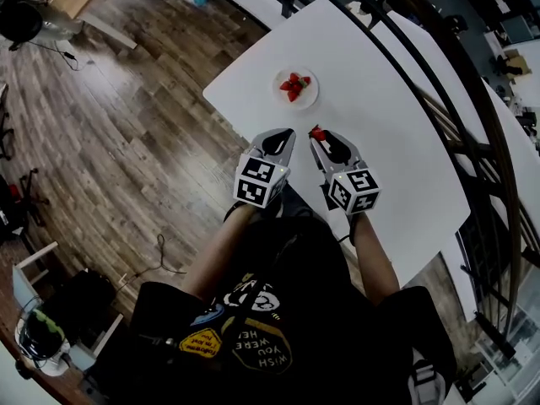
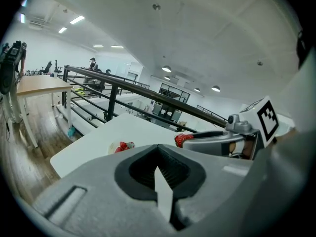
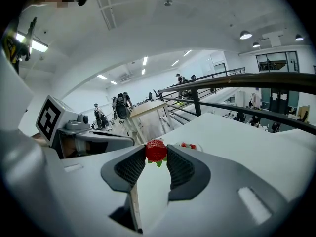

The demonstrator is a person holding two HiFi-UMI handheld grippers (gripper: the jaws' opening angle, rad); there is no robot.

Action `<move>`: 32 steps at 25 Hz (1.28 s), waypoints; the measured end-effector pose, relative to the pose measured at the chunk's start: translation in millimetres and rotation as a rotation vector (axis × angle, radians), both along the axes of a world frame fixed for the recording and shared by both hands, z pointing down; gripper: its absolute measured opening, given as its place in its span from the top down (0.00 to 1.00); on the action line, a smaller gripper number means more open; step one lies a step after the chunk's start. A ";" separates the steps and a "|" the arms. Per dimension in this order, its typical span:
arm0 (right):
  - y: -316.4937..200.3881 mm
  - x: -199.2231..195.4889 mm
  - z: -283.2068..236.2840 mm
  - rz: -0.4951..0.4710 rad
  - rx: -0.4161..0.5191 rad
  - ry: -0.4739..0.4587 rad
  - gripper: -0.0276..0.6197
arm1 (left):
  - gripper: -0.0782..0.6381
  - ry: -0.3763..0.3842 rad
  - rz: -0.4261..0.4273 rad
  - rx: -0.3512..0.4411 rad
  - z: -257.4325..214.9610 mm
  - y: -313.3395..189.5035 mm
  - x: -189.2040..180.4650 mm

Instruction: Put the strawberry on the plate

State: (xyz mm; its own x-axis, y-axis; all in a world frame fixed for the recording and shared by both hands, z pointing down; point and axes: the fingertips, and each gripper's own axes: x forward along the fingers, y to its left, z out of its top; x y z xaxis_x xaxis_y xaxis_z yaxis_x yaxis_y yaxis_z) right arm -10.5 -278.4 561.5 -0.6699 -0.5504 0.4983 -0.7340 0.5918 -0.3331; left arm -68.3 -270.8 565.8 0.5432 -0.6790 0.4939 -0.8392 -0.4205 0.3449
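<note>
The person's forearms [image 1: 221, 256] reach forward from the torso and hold both claws side by side over the white counter [image 1: 396, 150], tips aimed toward the plate [image 1: 310, 99]. The right claw [image 3: 156, 156] is clamped on a strawberry [image 3: 156, 150] at its very tips, near the plate on the person's side of it. The left claw [image 2: 158, 157], level with the right one, has its jaws pressed together. More strawberries [image 1: 294, 85] lie on the plate.
</note>
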 end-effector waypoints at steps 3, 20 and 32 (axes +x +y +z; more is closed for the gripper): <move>-6.0 -0.5 7.3 -0.009 -0.012 0.010 0.74 | 0.89 0.004 -0.006 -0.016 8.7 -6.2 -0.2; -60.5 -10.8 61.2 -0.048 -0.032 0.077 0.74 | 0.89 -0.001 -0.030 -0.093 60.3 -47.4 -13.1; -90.0 -21.0 123.2 -0.104 -0.015 0.180 0.74 | 0.89 -0.036 -0.041 -0.128 100.4 -73.2 -18.9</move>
State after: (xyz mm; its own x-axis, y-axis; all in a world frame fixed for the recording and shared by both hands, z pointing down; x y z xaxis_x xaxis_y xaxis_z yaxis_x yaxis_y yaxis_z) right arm -31.5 -368.3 684.7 -0.6221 -0.4744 0.6228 -0.7177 0.6635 -0.2115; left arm -87.2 -344.0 666.3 0.4970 -0.6306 0.5962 -0.8674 -0.3403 0.3631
